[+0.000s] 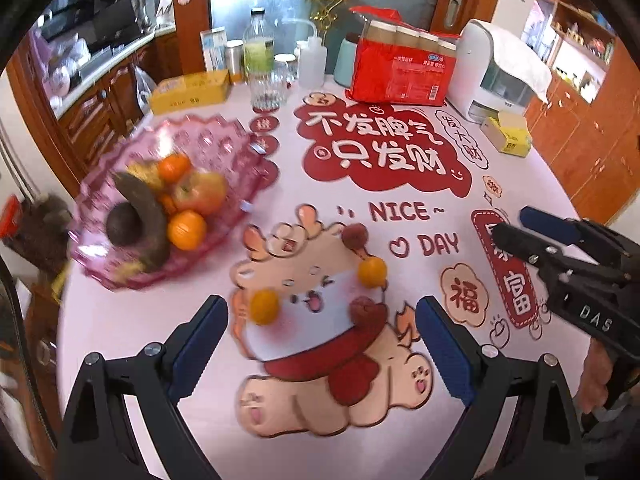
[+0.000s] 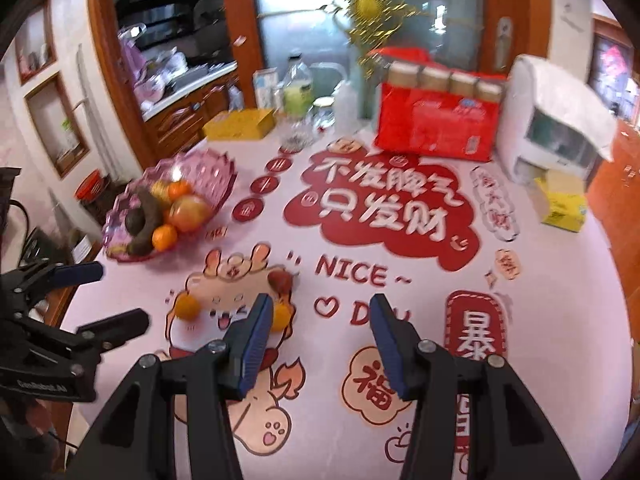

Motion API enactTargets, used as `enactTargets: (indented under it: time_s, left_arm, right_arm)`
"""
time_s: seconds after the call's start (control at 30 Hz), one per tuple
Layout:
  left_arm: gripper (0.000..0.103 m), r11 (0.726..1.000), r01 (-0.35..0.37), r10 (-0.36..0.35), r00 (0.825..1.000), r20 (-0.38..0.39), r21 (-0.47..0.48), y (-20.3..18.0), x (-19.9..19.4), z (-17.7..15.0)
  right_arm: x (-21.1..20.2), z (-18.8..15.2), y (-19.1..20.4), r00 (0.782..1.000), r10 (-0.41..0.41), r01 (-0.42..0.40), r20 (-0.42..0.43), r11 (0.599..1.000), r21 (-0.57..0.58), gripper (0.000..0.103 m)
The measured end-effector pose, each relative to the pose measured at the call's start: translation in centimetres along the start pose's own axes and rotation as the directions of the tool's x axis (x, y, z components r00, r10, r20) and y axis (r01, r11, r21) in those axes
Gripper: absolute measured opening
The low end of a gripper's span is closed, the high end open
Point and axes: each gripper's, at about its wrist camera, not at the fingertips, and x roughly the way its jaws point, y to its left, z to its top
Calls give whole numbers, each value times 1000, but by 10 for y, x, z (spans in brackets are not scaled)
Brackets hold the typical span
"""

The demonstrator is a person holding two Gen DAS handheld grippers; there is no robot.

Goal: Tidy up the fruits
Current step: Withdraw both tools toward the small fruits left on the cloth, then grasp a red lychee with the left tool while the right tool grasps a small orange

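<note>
A pink plastic fruit bowl [image 1: 224,148] [image 2: 216,172] at the table's left holds oranges, an apple, an avocado and a dark banana. On the table lie two small oranges [image 1: 264,306] [image 1: 372,272] and two small brown fruits [image 1: 355,236] [image 1: 366,307]. In the right wrist view the oranges [image 2: 188,306] [image 2: 282,314] and one brown fruit [image 2: 282,279] show. My left gripper [image 1: 322,314] is open and empty, just short of the loose fruits. My right gripper [image 2: 318,312] is open and empty, to their right; it also shows in the left wrist view [image 1: 512,226].
A red package of cups [image 1: 400,68], a white appliance [image 1: 500,68], yellow boxes [image 1: 188,92] [image 1: 508,132], a bottle [image 1: 258,46] and a glass [image 1: 268,92] stand along the table's far edge. Wooden cabinets surround the table.
</note>
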Motion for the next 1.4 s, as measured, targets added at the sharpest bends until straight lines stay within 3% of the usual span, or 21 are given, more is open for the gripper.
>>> enactTargets:
  time_s: [0.2,0.3,0.5,0.67,1.13,1.27,1.4]
  left_arm:
    - [94,997,28,-32,999,-44,-71,-17,56,-20]
    - [85,995,41,-46,997,-54,-95,-24,77,-23]
    - [50,997,49,-56,993,-105,-63,-40,108,-29]
    - [21,998,29,-34,995,-93,-50,-40,113,-31]
    - [19,990,13,-25,996,-84,-137,8,99,-41]
    - [19,987,24,-36,996,-76,-160,21,93,-42]
    - [19,985,34,-46,997,-66,-167,31,83,-41]
  right_arm:
    - [38,-10,-4,996,56,-60,-71,997,-45,50]
    - [51,-14,-3,993,72,-78,-94,995,-64,50]
    - [74,-20,-7,984,115,-125,-140,990,-66,51]
    - [87,-22,-7,976,148,-158,-160,986,-57,51]
    - [131,-21,23,953,213,-224,-217,974,-25,50]
    - [143,-22,32,949,202,-215,-243,976,-26,38]
    - [147,-24,36,957,167,-179,-238,983,-30,34]
